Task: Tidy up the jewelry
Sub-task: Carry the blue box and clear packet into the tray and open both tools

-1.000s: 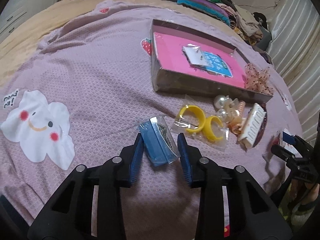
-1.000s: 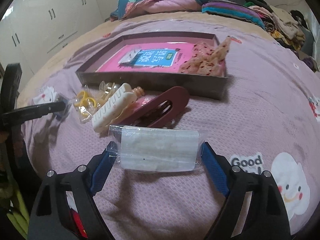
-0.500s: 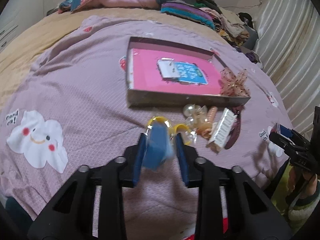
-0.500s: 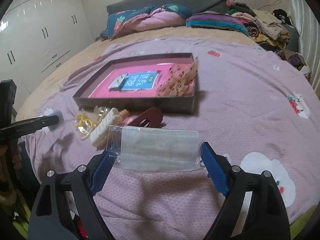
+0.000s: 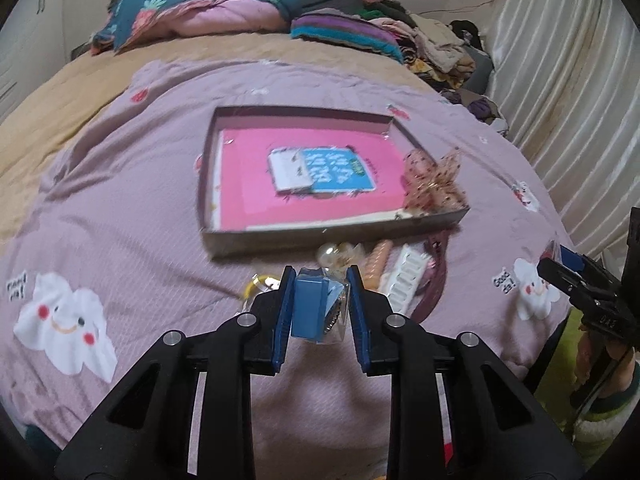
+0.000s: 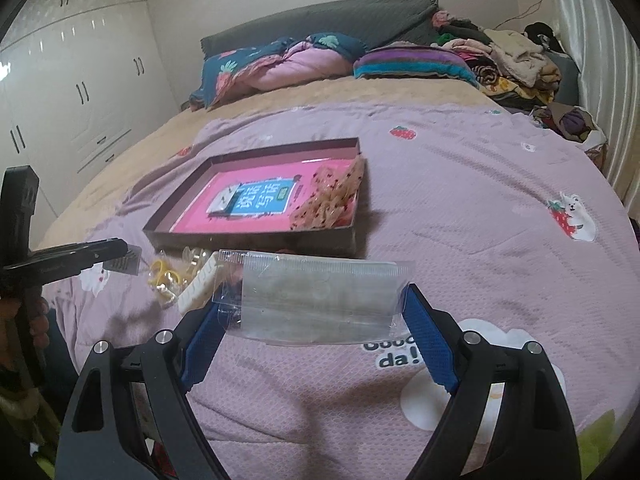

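Note:
My left gripper (image 5: 319, 312) is shut on a small clear bag with a blue card (image 5: 312, 312) and holds it above the bed, in front of the shallow dark tray (image 5: 332, 236). My right gripper (image 6: 316, 316) is shut on a long clear packet (image 6: 320, 300), held above the bedspread. The tray (image 6: 256, 240) holds a pink booklet (image 5: 312, 172) and a dotted bow (image 5: 434, 180). Yellow hoops (image 6: 164, 272), a white hair clip (image 5: 406, 276), a maroon clip (image 5: 434, 280) and pearl pieces (image 5: 336, 252) lie in front of the tray.
The lilac bedspread (image 5: 120, 200) with cloud prints covers the bed. Folded quilts and clothes (image 6: 360, 56) pile at the headboard. White wardrobes (image 6: 72, 92) stand at the left, curtains (image 5: 568, 100) at the right.
My left gripper closed on the blue-card bag and lifted it off the bed. Both grippers rose and pulled back, so more of the bed shows. The right still holds its packet.

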`<state>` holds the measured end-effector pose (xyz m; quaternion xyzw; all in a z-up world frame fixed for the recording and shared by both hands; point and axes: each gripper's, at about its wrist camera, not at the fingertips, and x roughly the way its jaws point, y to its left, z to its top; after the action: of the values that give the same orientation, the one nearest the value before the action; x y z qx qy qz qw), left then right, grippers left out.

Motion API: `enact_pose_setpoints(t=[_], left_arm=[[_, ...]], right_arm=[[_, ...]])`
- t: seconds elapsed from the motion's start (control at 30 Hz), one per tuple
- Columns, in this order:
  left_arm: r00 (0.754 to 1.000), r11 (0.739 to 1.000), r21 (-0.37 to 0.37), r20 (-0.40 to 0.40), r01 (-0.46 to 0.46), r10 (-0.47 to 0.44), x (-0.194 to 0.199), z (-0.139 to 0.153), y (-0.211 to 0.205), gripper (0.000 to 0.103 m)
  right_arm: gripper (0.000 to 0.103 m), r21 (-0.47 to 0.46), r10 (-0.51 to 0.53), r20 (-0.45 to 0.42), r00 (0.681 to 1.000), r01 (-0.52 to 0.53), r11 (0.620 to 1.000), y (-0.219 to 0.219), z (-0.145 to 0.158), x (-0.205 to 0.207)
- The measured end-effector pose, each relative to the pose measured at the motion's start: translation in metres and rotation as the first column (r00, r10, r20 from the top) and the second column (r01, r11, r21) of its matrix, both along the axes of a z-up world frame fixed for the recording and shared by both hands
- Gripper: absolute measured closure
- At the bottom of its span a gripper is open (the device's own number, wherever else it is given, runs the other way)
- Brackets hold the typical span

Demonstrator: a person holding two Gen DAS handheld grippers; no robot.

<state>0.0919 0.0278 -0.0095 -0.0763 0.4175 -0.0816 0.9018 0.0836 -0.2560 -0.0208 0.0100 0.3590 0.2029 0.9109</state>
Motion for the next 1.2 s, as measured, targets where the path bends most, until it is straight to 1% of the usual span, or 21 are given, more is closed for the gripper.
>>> enact_pose_setpoints(t=[0.23, 0.43, 0.7, 0.83, 0.97, 1.2], left_arm=[[0.999, 0.999, 0.003, 0.035, 0.041, -0.042, 0.018, 0.015, -0.018, 0.085], [0.996, 0.997, -0.005, 0.061, 0.073, -0.073, 0.033, 0.028, -0.03, 0.085], [0.99, 0.995, 0.001, 0.101, 0.101, -0.1, 0.056, 0.047, -0.042, 0.085], [0.99, 0.996, -0.007, 0.109, 0.094, -0.092, 0.07, 0.053, -0.04, 0.085], [0.992, 0.996, -0.03, 0.1, 0.083, -0.08, 0.085, 0.055, -0.032, 0.085], [0.995, 0.998, -0.034, 0.09, 0.045, -0.042, 0.102, 0.055, -0.012, 0.085]], right_arm=[[0.019, 0.015, -0.024, 0.029, 0.999, 0.024, 1.0, -0.01, 0.012, -0.001], [0.019, 0.02, -0.044, 0.058, 0.997, 0.043, 0.999, -0.017, 0.024, 0.006], [0.019, 0.014, -0.041, 0.102, 0.994, 0.04, 0.999, -0.014, 0.044, 0.019], [0.019, 0.018, -0.035, 0.125, 0.992, 0.033, 0.999, -0.008, 0.056, 0.03], [0.019, 0.009, -0.021, 0.144, 0.989, 0.02, 1.0, 0.001, 0.065, 0.043], [0.019, -0.015, 0.013, 0.157, 0.988, -0.011, 1.0, 0.021, 0.074, 0.068]])
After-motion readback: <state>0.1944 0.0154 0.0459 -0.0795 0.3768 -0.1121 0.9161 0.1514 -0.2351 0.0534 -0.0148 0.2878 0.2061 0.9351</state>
